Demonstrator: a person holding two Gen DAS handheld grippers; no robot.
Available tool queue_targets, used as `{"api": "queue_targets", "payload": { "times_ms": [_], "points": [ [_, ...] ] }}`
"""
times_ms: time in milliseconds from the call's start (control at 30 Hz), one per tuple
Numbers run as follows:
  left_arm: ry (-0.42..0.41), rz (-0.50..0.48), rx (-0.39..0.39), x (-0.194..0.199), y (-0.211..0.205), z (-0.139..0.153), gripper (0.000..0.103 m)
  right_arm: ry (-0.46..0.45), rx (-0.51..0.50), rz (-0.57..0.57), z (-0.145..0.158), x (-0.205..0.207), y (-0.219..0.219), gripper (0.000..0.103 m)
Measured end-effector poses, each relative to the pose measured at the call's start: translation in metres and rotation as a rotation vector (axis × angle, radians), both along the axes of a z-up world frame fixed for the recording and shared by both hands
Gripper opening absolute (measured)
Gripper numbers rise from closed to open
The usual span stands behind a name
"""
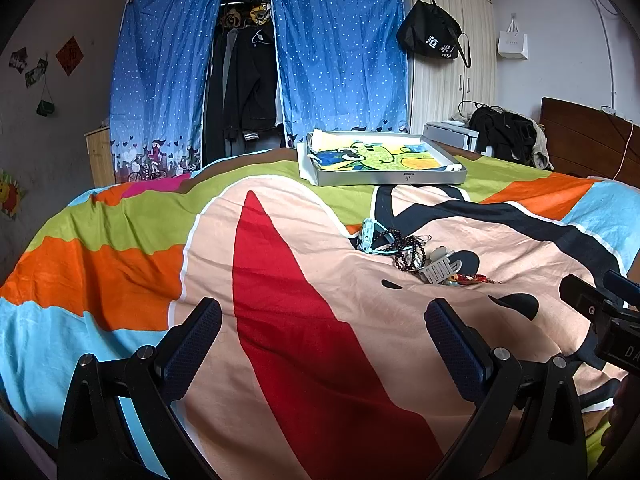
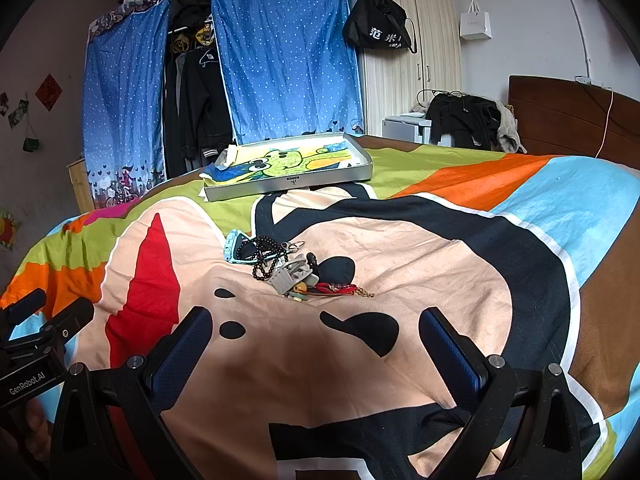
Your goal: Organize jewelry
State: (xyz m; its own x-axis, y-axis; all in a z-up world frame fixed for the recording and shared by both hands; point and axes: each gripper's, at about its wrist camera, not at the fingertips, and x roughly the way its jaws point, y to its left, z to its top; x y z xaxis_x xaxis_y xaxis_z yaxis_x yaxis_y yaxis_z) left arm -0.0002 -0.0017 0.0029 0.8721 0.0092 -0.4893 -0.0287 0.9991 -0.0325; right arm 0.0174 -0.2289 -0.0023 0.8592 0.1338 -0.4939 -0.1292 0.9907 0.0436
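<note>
A small heap of jewelry [image 1: 416,254] lies on the bedspread [image 1: 280,280]: a pale blue watch [image 1: 367,236], a dark bead bracelet [image 1: 406,252], a grey hair clip [image 1: 440,270] and a red charm [image 1: 474,279]. The heap also shows in the right wrist view [image 2: 288,268]. A shallow silver box [image 1: 384,178] lined with a cartoon cloth stands behind it, also in the right wrist view [image 2: 288,186]. My left gripper [image 1: 322,324] is open and empty, near the front, left of the heap. My right gripper [image 2: 316,330] is open and empty, just in front of the heap.
The bed carries a colourful cartoon spread. Behind it stand a blue curtained wardrobe [image 1: 256,60] and a white cupboard [image 1: 452,68] with a black bag [image 1: 434,36]. Dark clothes [image 1: 504,132] lie at the far right by the wooden headboard [image 1: 588,140].
</note>
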Motion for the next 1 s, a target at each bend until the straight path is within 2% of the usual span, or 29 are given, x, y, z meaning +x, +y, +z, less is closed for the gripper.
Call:
{"api": "queue_targets", "payload": {
  "times_ms": [700, 1000],
  "points": [
    [-0.004, 0.001, 0.002, -0.001, 0.0, 0.002, 0.1, 0.004, 0.006, -0.001, -0.002, -0.001, 0.0, 0.103],
    [-0.009, 0.006, 0.005, -0.001, -0.001, 0.012, 0.1, 0.006, 0.007, -0.001, -0.003, -0.001, 0.0, 0.103]
  ]
}}
